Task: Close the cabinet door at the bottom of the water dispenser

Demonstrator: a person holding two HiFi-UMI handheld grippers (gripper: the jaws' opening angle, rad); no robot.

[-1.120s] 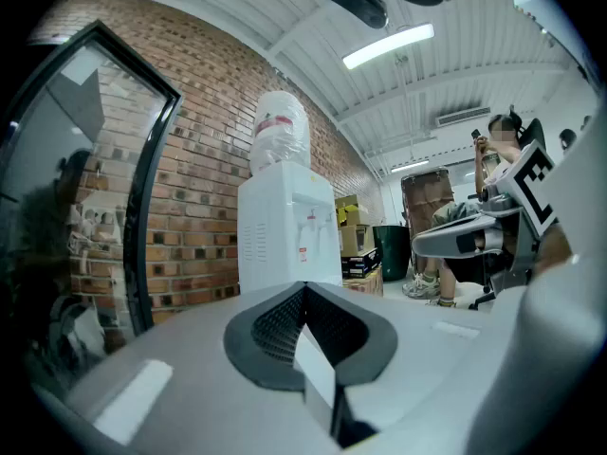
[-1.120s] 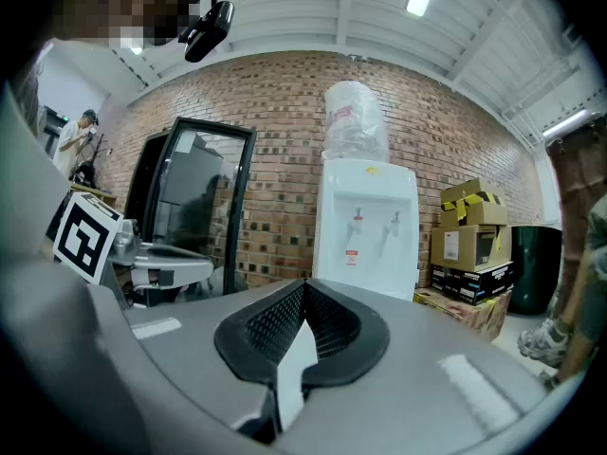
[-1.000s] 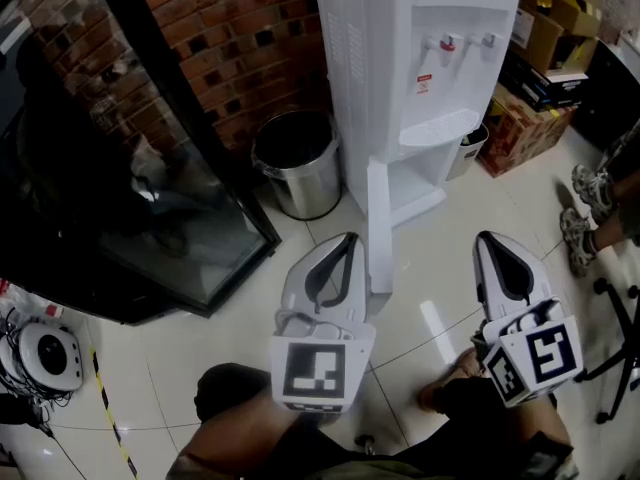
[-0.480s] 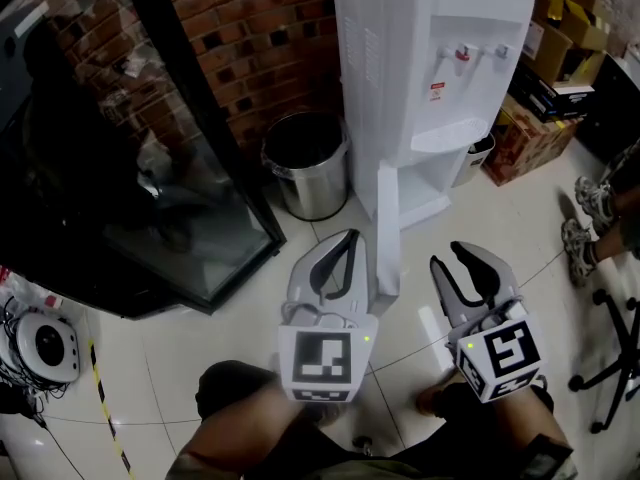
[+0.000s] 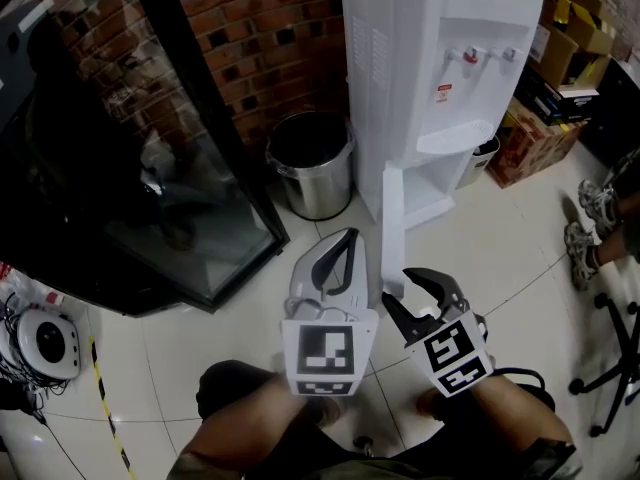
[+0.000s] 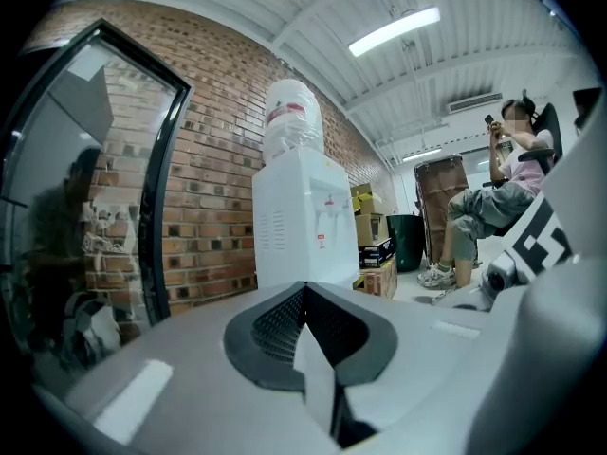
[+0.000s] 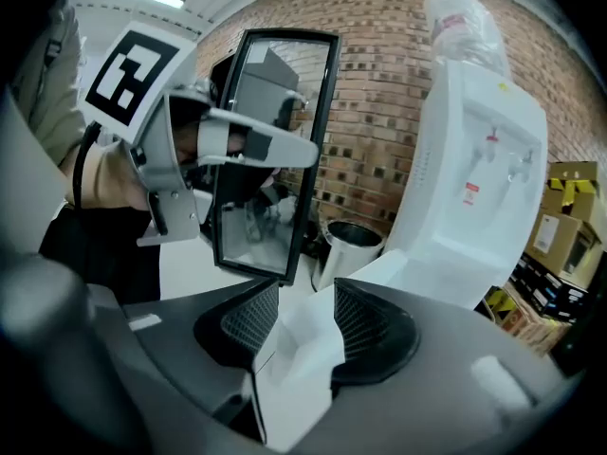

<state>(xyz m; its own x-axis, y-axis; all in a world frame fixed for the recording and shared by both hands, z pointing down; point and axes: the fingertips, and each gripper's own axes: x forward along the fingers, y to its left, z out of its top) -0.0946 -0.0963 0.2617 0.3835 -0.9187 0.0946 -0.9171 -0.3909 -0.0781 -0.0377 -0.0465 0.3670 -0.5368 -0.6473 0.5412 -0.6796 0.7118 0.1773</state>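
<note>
The white water dispenser [image 5: 430, 58] stands against the brick wall. Its bottom cabinet door [image 5: 392, 223] hangs open, edge-on toward me. My right gripper [image 5: 400, 288] sits low at the door's free edge, tilted downward, and its jaws are opening. In the right gripper view the white door edge [image 7: 303, 349] lies between the two pads of that gripper [image 7: 296, 301], and the dispenser [image 7: 474, 178] rises behind. My left gripper [image 5: 350, 236] is held level just left of the door, shut with nothing in it. The left gripper view shows its closed jaws [image 6: 303, 297] pointing at the dispenser [image 6: 299, 216].
A steel bin [image 5: 312, 163] stands left of the dispenser. A black-framed glass cabinet [image 5: 150, 168] fills the left side. Cardboard boxes [image 5: 540, 108] are stacked at the right, near a seated person's shoes [image 5: 590, 218] and a chair base [image 5: 615, 358].
My right gripper has dropped and swung left to the door's free edge, and its jaws have gone from shut to wide apart. The left gripper has hardly moved.
</note>
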